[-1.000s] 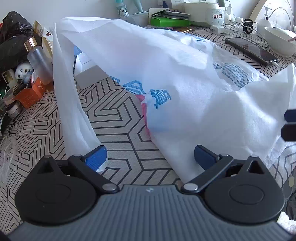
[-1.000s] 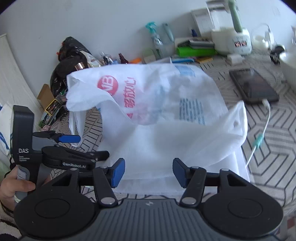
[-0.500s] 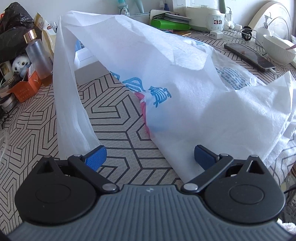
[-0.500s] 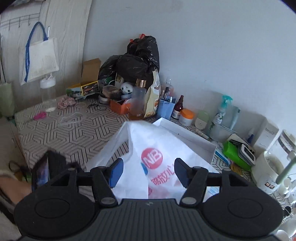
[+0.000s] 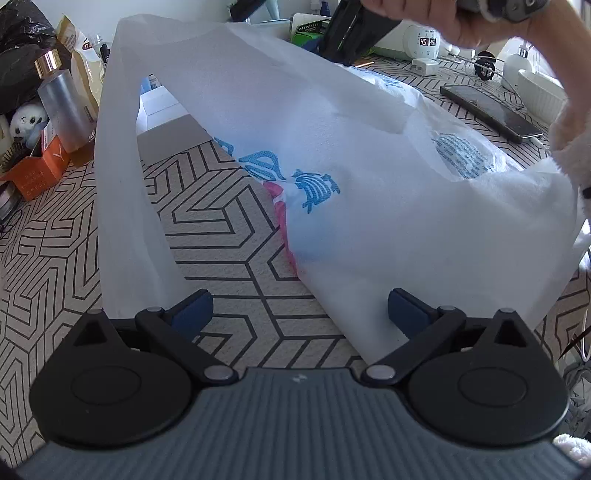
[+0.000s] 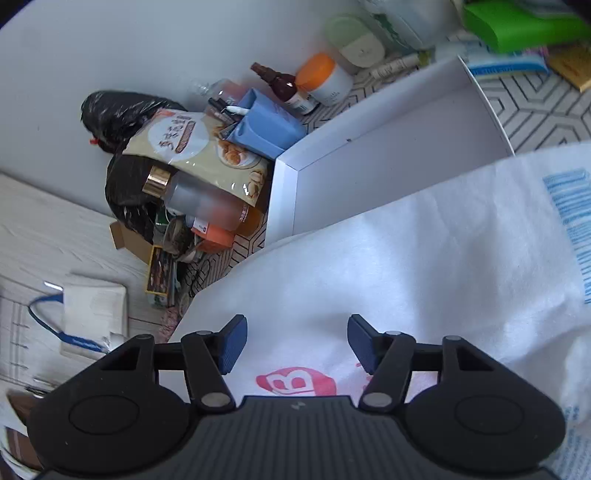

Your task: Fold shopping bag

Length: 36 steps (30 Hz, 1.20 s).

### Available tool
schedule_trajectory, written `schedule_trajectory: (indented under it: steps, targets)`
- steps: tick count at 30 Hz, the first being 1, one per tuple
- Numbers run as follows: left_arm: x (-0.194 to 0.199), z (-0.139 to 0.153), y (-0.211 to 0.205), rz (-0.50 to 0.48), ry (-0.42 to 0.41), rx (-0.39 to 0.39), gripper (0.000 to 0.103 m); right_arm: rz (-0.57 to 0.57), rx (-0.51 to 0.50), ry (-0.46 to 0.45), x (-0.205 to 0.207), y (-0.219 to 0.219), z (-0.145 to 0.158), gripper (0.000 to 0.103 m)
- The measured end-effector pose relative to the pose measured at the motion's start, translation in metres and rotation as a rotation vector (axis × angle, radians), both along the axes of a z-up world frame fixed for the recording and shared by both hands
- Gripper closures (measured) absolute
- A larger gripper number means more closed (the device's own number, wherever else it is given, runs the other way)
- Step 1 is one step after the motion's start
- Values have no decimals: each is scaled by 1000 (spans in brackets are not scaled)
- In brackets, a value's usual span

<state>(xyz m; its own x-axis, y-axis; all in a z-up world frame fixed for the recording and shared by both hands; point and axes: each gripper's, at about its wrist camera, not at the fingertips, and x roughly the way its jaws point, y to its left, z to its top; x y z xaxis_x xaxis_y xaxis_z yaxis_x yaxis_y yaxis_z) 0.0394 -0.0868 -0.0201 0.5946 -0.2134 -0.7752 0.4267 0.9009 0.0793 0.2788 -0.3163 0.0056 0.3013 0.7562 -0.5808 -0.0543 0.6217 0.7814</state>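
White shopping bag [image 5: 369, 177] lies on patterned surface [image 5: 229, 236], partly raised/tented rather than flat; long axis runs diagonally in left wrist view, from near end by left gripper [image 5: 299, 310] up-right toward phone [image 5: 491, 110] at far side. One handle loop [image 5: 122, 177] stands up at bag's left end, arching from top of view down to the surface beside the left blue pad. Blue print and a pink patch show through the fabric approx. mid-bag. Left gripper: jaws wide apart, nothing clamped; bag's near edge sits just in front of the right pad, contact w/ pad cannot be told. Right gripper [image 6: 293, 345]: jaws roughly half open, over bag fabric w/ red logo showing just below/between pads; no fabric pinched. Right hand [image 5: 461, 18] seen at top of left wrist view, above bag's far end, gripping its tool. Beyond the bag in right wrist view: open white box [image 6: 388, 155], snack packet [image 6: 199, 155], clear bottle w/ gold cap [image 6: 192, 199], black plastic bags [image 6: 122, 114] against wall.
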Motion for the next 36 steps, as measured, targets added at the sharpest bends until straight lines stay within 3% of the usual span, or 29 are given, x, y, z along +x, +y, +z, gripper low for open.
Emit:
schedule_trajectory:
  steps: [4,7,9,12,17,21,24,30,34,36]
  targets:
    - [0,13,5,-41,47,-1,0,-5,66,32,7,-12,-26,41]
    - [-7,39,41,-44,83,-197,0,13,75,24,7,-13,-28,39]
    - [-4,52,64,7,82,-256,0,20,88,19,9,-13,-28,35]
    - [13,61,94,152,18,-250,0,21,101,26,13,-13,-30,35]
    - [79,66,150,237,68,-355,0,24,117,13,11,-14,-23,35]
    - [138,57,173,196,162,-515,0,35,132,-9,8,-14,-16,35]
    - [172,40,170,161,280,-558,0,33,144,-8,8,-16,-15,35]
    - [187,17,158,-22,294,-679,0,32,128,8,10,-19,-20,35]
    - [190,8,168,-110,317,-860,0,40,169,26,10,-21,-24,35]
    - [188,10,169,-156,285,-881,0,36,172,31,10,-21,-25,35]
